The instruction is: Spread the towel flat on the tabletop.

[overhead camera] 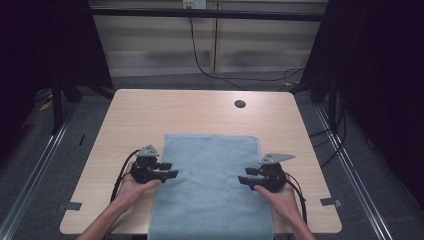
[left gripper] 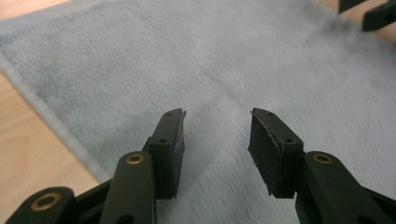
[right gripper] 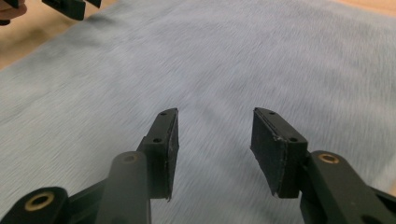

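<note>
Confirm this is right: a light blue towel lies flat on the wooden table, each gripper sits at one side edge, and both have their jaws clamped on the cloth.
Not quite. Both gripper views show the left gripper and right gripper open, with nothing pinched. The towel lies flat on the table, a gripper at each side edge.

**Surroundings, non-task items**

Light wooden table (overhead camera: 150, 112), rounded corners; round dark cable hole (overhead camera: 240, 104) near its far edge. Black cable (overhead camera: 200, 62) hanging down the pale back wall (overhead camera: 160, 45). Grey floor (overhead camera: 45, 150); tape patches (overhead camera: 73, 205) at the table's near corners.
</note>
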Demonstrator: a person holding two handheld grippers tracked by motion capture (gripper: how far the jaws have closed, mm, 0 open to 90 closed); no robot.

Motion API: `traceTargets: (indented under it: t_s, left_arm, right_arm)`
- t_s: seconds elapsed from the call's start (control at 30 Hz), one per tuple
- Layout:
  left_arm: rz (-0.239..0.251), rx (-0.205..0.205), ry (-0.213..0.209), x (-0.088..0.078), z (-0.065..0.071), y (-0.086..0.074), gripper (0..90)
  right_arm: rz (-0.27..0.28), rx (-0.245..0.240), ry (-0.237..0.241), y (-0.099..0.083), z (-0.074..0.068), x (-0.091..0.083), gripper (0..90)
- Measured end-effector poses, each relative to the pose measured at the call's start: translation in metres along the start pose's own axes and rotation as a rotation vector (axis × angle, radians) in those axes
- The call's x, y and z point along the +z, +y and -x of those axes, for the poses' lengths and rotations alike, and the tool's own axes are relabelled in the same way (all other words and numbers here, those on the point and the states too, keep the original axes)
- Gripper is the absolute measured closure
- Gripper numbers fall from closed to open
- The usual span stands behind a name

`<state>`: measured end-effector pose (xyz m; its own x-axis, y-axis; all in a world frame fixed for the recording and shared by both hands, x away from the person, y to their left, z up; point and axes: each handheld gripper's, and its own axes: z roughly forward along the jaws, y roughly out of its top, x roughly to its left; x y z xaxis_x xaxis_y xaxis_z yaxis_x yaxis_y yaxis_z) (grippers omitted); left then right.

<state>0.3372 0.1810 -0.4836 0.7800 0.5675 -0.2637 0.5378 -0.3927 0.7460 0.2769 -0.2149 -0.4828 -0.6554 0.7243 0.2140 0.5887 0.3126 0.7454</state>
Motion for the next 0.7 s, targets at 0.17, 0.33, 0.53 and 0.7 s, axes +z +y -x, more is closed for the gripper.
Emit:
traceTargets:
  t_s: [0.17,0.33,0.53,0.7]
  left_arm:
    - [0.005,-0.009,0.073,0.004,-0.017,0.011,53.2]
    - [-0.029,-0.031,0.070,0.016,-0.032,0.001,47.1]
    - [-0.030,0.081,0.112,0.014,-0.016,-0.012,46.4]
    - [-0.056,0.089,0.074,0.001,0.001,-0.025,46.7]
  right_arm:
    - [-0.019,0.002,-0.006,0.020,0.012,0.029,50.1]
    - [-0.071,-0.022,0.009,0.014,0.005,0.047,49.9]
    - [-0.057,-0.043,0.049,-0.003,-0.014,0.036,49.9]
    - [-0.094,-0.019,0.091,-0.014,-0.031,0.023,49.9]
